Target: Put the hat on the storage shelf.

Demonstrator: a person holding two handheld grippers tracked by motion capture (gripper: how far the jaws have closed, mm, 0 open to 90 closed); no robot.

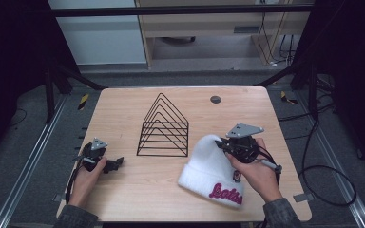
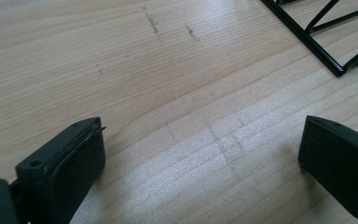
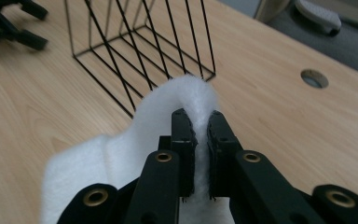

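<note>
A white knit beanie (image 1: 209, 171) with pink lettering lies on the wooden table (image 1: 247, 109) at the front right. My right gripper (image 1: 224, 145) is shut on the top of the beanie (image 3: 186, 98), pinching a fold of white fabric between its jaws and lifting that end a little. A black wire rack (image 1: 164, 128) with triangular dividers stands at the table's middle. My left gripper (image 1: 119, 163) rests low at the front left, open, with bare wood between its fingers (image 2: 65, 163). A corner of the rack (image 2: 326, 42) lies ahead of it to the right.
A round cable hole (image 1: 216, 99) sits in the table's far right part. The table's edges drop to a dark floor with cables on the right. A person's hands hold both grippers from the near edge.
</note>
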